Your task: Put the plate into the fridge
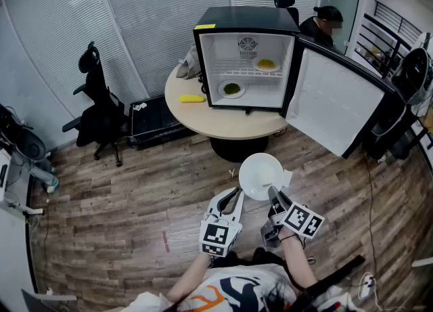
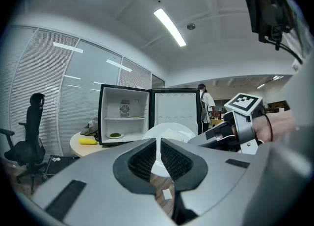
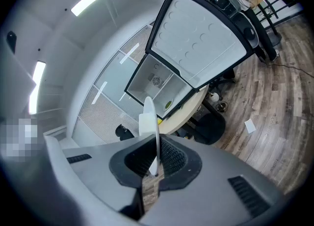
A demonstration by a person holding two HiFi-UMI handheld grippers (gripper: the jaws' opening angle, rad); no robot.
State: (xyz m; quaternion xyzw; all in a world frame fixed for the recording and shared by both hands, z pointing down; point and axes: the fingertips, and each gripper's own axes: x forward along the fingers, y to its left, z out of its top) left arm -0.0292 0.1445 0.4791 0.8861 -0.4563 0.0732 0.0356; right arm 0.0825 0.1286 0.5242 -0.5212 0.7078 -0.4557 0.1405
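One white plate (image 1: 260, 175) is held flat, well short of the open fridge (image 1: 245, 18) on the far worktop (image 1: 230, 122), its near rim pinched in the right gripper (image 1: 273, 194), probably for sliding onto a shelf (image 1: 237, 72), while the left gripper (image 1: 237, 193), nearly closed on nothing, hovers just beside.

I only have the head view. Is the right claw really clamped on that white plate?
Observer: Yes. In the right gripper view the plate stands edge-on, with its rim pinched in the right claw.
Operator: And is the left claw helping to carry it?
Observer: No. The left gripper view shows that the left claw holds nothing. The plate lies beyond its tips.
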